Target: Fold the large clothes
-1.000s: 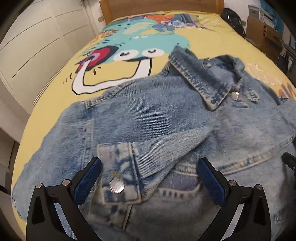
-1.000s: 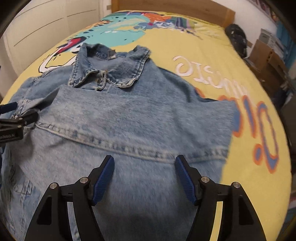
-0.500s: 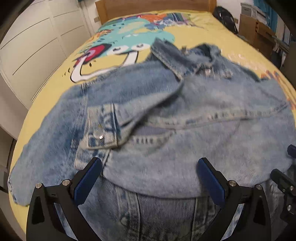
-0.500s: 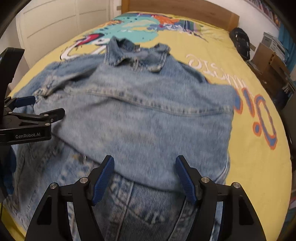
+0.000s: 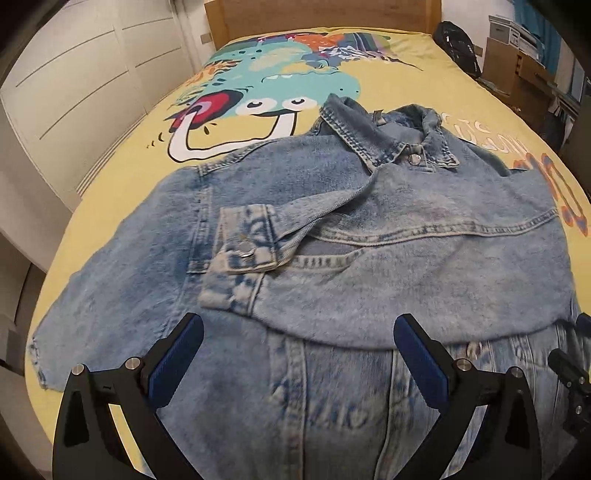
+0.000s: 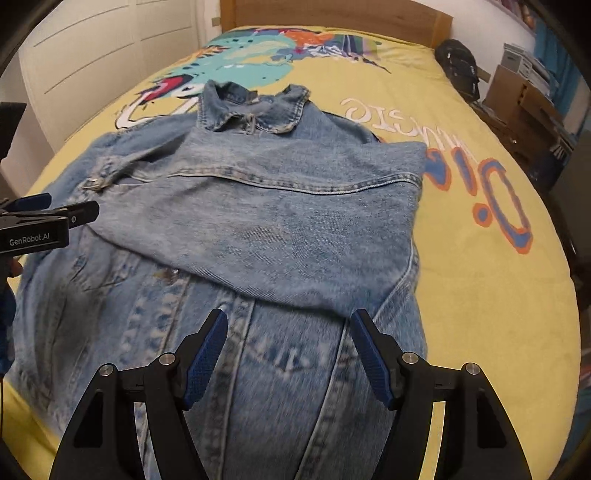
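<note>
Both hand-held grippers hang over the near end of a denim jacket (image 5: 332, 229) with their jaws spread wide and nothing between the pads. At the bottom of the left wrist view, the left gripper (image 5: 297, 354) shows its two blue pads well apart, with only cloth lying flat beneath the gap. At the bottom of the right wrist view, the right gripper (image 6: 290, 354) stands likewise open over the hem end, gripping nothing. The jacket lies spread on a yellow bedspread (image 5: 122, 177) printed with a cartoon monster, its collar (image 5: 388, 140) pointing toward the wooden headboard (image 5: 321, 14) at the top of the frame. One sleeve is folded across the body, and its buttoned cuff (image 5: 243, 243) rests left of centre in the left wrist view; a second folded panel overlaps it and fills the middle of the frame. In the right wrist view the left gripper's black body, marked with white lettering, shows at the left edge, above the jacket's left side. White cupboard doors (image 5: 81, 85) stand at upper left, and a black bag (image 5: 458, 46) and cardboard boxes (image 5: 517, 66) sit beside the bed at upper right.
</note>
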{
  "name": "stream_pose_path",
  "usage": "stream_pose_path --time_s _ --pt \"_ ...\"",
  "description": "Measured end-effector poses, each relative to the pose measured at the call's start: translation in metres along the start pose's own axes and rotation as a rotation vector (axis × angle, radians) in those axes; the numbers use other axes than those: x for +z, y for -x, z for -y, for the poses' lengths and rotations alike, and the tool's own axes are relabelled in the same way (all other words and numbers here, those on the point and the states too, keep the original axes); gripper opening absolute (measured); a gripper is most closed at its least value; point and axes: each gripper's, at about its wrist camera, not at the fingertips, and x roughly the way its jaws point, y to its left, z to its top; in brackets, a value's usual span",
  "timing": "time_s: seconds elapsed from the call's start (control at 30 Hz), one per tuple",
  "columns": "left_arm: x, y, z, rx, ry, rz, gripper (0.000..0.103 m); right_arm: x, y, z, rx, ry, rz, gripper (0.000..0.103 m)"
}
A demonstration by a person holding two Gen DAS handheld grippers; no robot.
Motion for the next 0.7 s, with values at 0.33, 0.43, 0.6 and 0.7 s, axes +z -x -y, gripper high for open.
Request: stream_pose_path --time_s 0.33,0.43,0.6,0.7 --pt "-0.027 0.040 -0.022 -0.015 0.010 0.016 0.102 -0.020 0.048 -0.009 -0.011 -0.010 0.043 0.071" --pt "-0.034 0.053 -0.031 -0.017 0.017 0.023 0.102 -0.024 0.061 -0.011 -0.015 -0.013 0.057 0.071" --pt "-0.049 0.073 -0.054 -0.023 0.046 0.034 0.102 -0.033 0.085 -0.022 -0.017 0.000 0.083 0.071" --pt "-0.062 0.084 -0.072 -0.025 0.073 0.035 0.102 -0.039 0.097 -0.032 -0.008 0.019 0.099 0.071"
